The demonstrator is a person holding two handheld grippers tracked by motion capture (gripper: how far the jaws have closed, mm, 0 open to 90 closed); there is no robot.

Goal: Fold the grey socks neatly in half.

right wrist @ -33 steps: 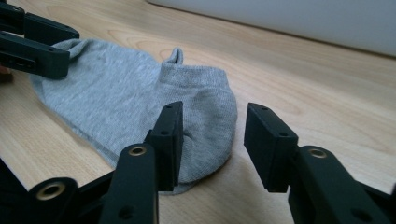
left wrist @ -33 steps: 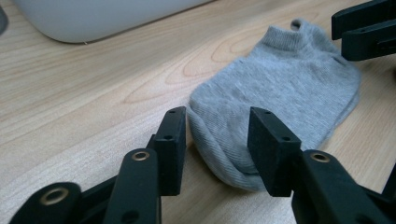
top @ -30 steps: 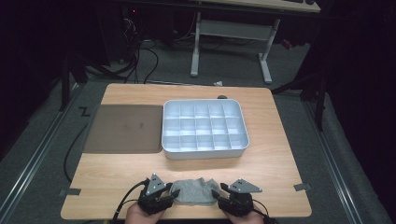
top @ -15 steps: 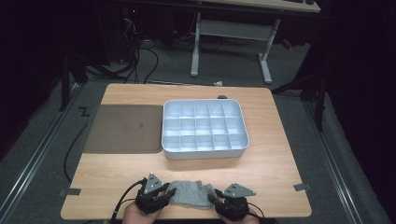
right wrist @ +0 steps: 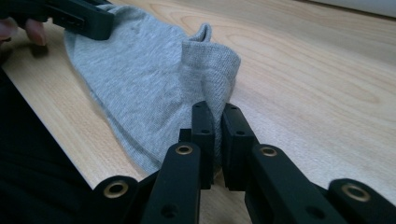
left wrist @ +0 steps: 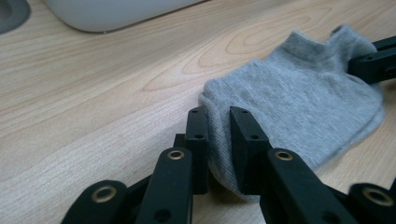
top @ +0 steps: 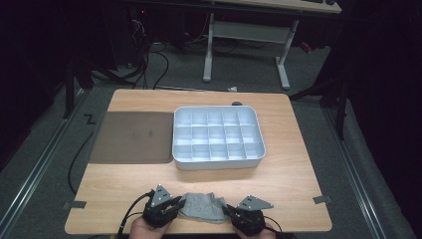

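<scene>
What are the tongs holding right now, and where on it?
Both hold the grey sock. The left tongs have just closed on one end's edge, and the right tongs have just closed on a fold at the other end.

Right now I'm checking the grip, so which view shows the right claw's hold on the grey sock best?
The right gripper view: right claw pinches the grey sock at its cuff. The left gripper view shows that claw far off; the high view shows it small.
</scene>
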